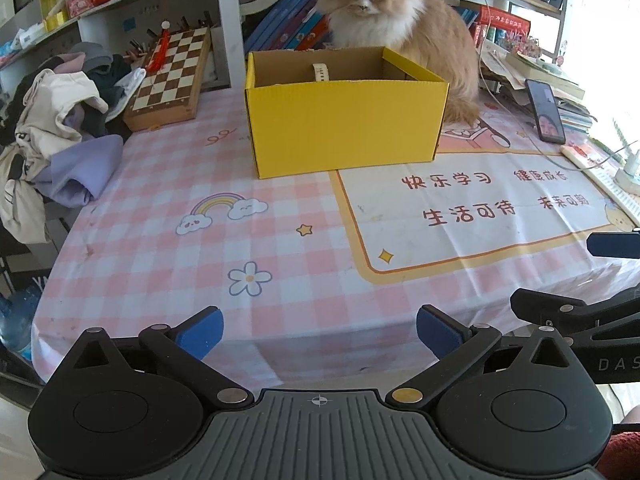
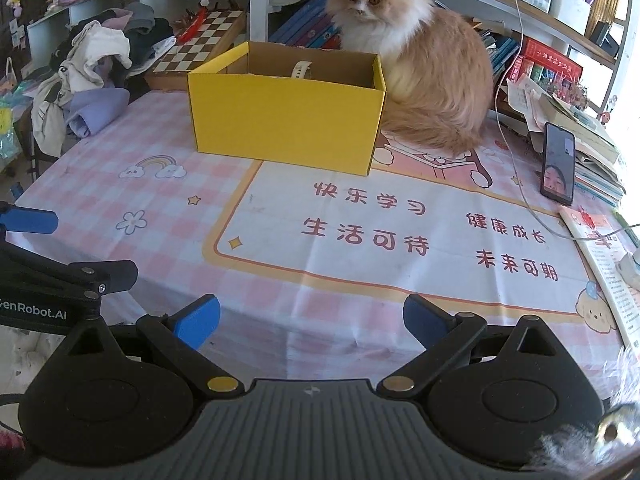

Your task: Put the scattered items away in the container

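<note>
A yellow cardboard box (image 1: 344, 124) stands open on the pink checked tablecloth (image 1: 160, 216); it also shows in the right wrist view (image 2: 286, 120). A pale strap-like item (image 1: 321, 71) leans inside it, also seen in the right wrist view (image 2: 301, 69). My left gripper (image 1: 319, 332) is open and empty, low over the table's near edge. My right gripper (image 2: 311, 322) is open and empty, beside the left one. Each gripper shows at the edge of the other's view.
An orange and white cat (image 1: 400, 20) sits right behind the box. A chessboard (image 1: 172, 76) and a clothes pile (image 1: 60, 120) lie at the left. A phone (image 2: 558, 164), cables, books and a power strip (image 1: 616, 188) are at the right.
</note>
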`<state>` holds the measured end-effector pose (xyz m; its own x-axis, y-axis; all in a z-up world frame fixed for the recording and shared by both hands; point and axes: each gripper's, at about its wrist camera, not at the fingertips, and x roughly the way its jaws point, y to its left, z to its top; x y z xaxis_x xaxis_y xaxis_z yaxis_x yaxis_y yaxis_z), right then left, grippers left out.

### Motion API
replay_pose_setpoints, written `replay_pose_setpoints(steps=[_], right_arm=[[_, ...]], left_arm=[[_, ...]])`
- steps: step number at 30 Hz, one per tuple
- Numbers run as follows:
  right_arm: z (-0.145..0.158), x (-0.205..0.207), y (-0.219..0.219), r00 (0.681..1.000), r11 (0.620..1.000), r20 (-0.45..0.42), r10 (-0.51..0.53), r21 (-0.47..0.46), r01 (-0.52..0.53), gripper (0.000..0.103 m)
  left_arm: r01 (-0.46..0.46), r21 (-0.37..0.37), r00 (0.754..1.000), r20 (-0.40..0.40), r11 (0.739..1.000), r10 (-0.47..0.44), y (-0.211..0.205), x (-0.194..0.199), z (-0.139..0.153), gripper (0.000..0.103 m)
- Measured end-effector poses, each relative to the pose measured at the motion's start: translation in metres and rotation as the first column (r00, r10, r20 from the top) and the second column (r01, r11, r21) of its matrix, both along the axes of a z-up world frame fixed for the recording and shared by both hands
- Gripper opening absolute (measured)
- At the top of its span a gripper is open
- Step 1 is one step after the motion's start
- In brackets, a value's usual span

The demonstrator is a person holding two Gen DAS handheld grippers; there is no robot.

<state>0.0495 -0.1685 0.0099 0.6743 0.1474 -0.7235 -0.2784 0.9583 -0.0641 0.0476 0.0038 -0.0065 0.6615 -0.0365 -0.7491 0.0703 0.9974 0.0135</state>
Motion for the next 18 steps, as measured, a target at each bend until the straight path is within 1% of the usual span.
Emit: replay_pose_setpoints(steps=[18], right_arm=[[-0.0019,0.0037,-0.0029,1.0,1.0,-0.009,0.012,-0.002,-0.012,0.1]], left_arm=[[-0.003,-0.003,1.0,-0.001,1.0,0.003,0.0026,0.0001,-0.0008,0.103]])
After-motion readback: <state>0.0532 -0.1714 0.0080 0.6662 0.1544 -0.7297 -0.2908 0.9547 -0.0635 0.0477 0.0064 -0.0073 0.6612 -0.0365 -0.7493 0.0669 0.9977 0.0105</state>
